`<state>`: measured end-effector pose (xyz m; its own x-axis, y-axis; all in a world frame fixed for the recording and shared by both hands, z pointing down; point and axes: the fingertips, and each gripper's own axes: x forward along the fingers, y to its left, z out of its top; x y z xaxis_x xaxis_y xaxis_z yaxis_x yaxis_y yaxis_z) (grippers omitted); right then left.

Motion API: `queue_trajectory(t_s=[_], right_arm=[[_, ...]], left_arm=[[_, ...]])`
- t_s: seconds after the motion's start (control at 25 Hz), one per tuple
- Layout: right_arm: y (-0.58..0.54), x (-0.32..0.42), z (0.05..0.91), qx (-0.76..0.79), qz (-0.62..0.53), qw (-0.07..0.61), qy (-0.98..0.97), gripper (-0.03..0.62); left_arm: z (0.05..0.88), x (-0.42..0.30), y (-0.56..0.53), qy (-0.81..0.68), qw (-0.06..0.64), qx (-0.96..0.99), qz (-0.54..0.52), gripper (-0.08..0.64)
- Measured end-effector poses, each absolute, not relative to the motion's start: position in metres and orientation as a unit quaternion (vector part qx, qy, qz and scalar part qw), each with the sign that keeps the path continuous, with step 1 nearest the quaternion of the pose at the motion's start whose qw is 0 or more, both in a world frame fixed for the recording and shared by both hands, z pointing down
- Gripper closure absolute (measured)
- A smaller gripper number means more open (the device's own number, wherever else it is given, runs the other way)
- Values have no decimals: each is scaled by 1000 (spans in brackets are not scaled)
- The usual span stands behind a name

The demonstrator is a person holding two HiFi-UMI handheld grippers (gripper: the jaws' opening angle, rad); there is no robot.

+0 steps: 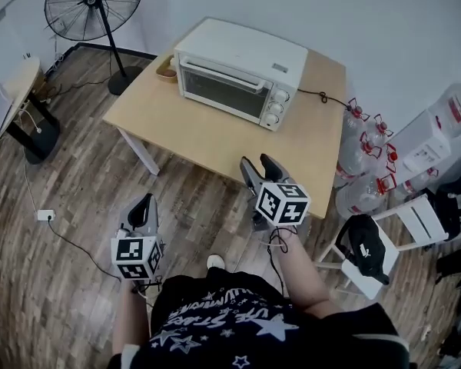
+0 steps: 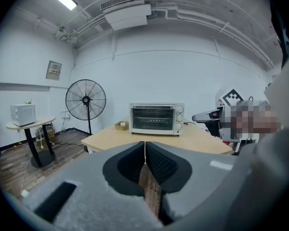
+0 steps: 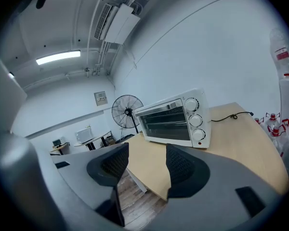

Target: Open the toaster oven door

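A white toaster oven (image 1: 242, 72) stands at the back of a light wooden table (image 1: 215, 133), its glass door closed and three knobs on its right side. The oven (image 2: 156, 119) faces the left gripper view, and the oven (image 3: 176, 121) also appears in the right gripper view. My right gripper (image 1: 260, 165) hovers over the table's near edge, jaws open and empty (image 3: 145, 163). My left gripper (image 1: 140, 210) hangs lower over the floor, left of the table, jaws shut with nothing between them (image 2: 145, 154).
A small tray (image 1: 167, 70) sits left of the oven, and a black cable (image 1: 323, 97) trails off its right side. A standing fan (image 1: 92, 10) is behind the table's left. Water bottles (image 1: 361, 156) and a white chair (image 1: 384, 244) crowd the right. A round side table (image 1: 15, 98) stands far left.
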<state>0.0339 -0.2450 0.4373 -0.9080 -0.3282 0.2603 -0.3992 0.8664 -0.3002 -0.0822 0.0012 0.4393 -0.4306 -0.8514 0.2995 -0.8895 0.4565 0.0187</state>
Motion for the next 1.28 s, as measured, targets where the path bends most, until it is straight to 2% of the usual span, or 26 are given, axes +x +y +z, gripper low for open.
queue_trajectory(t_s=[0.28,0.64,1.28], right_arm=[[-261,13,445,194,187,104,-958,362],[-303,-14,433,262,179,92,-944,368],[-367,-48,392,410,188,58,-891,389]], left_arm=[[443,-108,-20,-833,139,529,81,538],[447,-185,-83,-792,135,590,83,538],[413,-287,-209,-695,93,706,99,538]])
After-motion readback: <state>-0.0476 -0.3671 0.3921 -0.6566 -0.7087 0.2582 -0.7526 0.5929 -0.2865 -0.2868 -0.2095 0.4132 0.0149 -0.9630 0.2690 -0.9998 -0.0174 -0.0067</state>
